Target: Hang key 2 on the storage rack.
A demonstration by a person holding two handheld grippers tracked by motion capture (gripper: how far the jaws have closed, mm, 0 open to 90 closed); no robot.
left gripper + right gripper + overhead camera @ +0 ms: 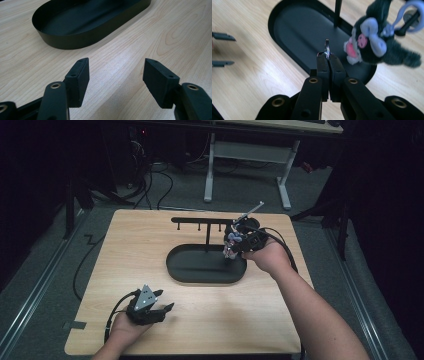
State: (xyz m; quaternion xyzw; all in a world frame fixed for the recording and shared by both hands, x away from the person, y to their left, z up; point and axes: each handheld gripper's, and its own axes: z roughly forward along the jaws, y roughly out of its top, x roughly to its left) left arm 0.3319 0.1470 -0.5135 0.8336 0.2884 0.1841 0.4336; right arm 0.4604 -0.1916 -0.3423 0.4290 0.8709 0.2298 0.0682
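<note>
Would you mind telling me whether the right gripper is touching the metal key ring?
Touching. In the right gripper view, the right gripper has its jaws pressed together on the metal key ring, which sticks up from between the tips.

Light wooden desk (150,240) carrying one black oval tray (206,268)

The desk's pale, grained top bears a shallow, dark oval tray with a low wall, lying flat near the middle. From the tray a thin post rises to a black crossbar (200,220) with short pegs. The tray lies ahead of the left tool (161,300), well apart from it, and directly beneath the right tool (231,245). The left tool hovers low near the desk's near edge.
</note>
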